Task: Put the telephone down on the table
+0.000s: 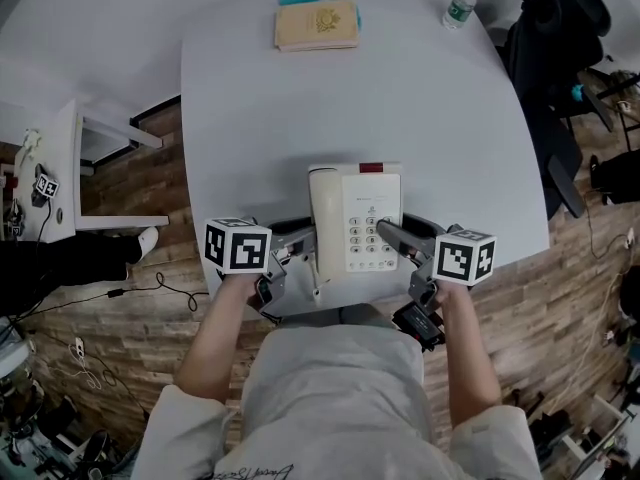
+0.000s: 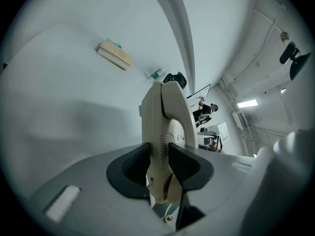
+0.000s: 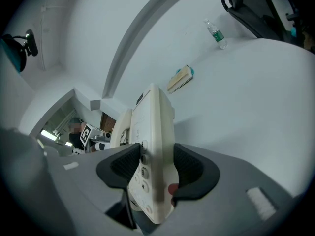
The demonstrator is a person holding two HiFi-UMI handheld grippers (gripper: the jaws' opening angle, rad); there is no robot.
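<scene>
The left gripper (image 1: 298, 240) clamps the handset edge of the cream desk telephone (image 1: 355, 218), its dark pads pressing both faces. The right gripper (image 1: 393, 235) is closed likewise on the keypad edge. Held between them, the telephone sits over the near edge of the white table (image 1: 430, 118), keypad up; whether its base touches cannot be told. A tan book (image 1: 316, 25) and a water bottle (image 1: 461, 3) lie at the far edge.

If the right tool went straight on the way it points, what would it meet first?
The right tool is shut on the telephone; pushed straight on, both would likely meet the table first, though depth is unclear.
</scene>
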